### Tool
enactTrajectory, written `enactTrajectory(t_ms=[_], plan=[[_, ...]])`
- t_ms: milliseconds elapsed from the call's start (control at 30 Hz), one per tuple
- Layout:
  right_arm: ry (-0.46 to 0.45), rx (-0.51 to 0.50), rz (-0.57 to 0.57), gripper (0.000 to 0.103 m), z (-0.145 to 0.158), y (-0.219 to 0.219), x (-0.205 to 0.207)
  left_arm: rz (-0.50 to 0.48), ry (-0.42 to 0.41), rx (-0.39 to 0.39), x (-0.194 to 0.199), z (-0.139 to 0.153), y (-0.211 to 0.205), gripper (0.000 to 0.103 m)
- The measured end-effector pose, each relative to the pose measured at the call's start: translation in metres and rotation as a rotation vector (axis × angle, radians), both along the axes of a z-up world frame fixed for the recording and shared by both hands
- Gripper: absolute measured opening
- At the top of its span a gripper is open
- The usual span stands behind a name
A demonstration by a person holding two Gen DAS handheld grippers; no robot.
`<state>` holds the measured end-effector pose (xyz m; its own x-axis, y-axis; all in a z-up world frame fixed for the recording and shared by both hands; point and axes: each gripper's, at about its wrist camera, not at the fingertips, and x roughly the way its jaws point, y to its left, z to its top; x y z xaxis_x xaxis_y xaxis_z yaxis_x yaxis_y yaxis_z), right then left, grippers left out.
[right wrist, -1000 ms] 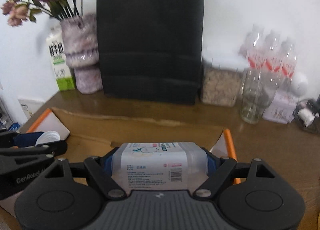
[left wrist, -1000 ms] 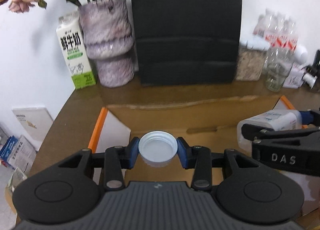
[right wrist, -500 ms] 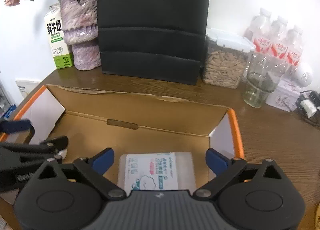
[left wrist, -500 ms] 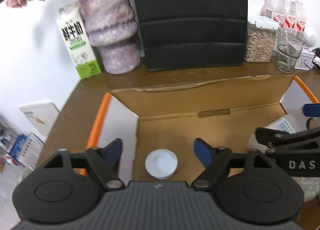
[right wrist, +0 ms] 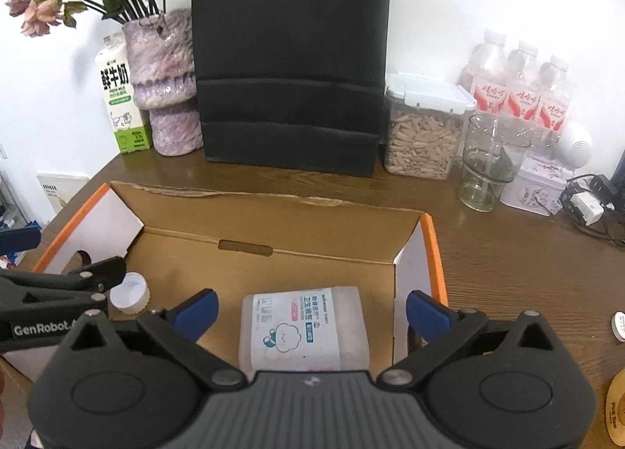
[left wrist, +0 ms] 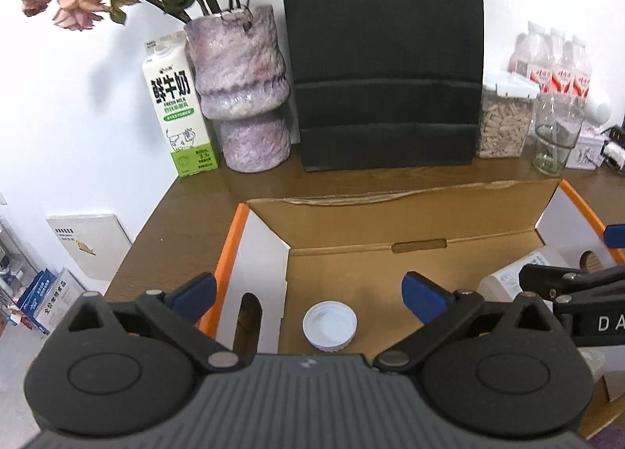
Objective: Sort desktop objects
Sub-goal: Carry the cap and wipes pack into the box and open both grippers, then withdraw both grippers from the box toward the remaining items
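Note:
An open cardboard box (left wrist: 390,214) with orange edges lies on the wooden desk. A white bottle cap (left wrist: 330,326) rests mouth up on the box floor, on its left side. My left gripper (left wrist: 308,287) is above it with jaws opening wide, and the blue pads do not touch the cap. A pack of wet wipes (right wrist: 304,332) lies flat on the floor at the right side. My right gripper (right wrist: 311,302) hovers over the pack, its jaws opening, pads well apart from it. The cap (right wrist: 130,297) also shows in the right wrist view.
Behind the box stand a black paper bag (right wrist: 289,58), a purple vase (left wrist: 242,97) with dried flowers, a milk carton (left wrist: 175,105), a jar of seeds (right wrist: 424,132), a glass (right wrist: 486,171), water bottles (right wrist: 519,86) and a tin (right wrist: 535,185). Cables (right wrist: 586,207) lie at the far right.
Both grippers have opened and let go. The cap and the wipes pack dropped from the pads onto the box floor, and both grippers drew back slightly.

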<state>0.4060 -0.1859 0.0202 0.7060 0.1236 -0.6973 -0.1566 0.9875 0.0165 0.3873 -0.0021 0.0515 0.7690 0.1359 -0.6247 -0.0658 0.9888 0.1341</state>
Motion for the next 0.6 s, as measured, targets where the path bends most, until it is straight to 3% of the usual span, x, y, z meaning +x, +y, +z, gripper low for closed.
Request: enactTrajectory(t_ms=[267, 600], plan=[[-0.058, 0.017, 0.02, 0.103, 0.016, -0.005, -0.029, 0.009, -0.069, -0.02, -0.027, 0.015, 0.009, 0.103], [-0.192, 0.054, 0.074, 0.103, 0.038, -0.026, -0.09, -0.029, -0.205, -0.049, -0.096, 0.038, 0.02, 0.103]])
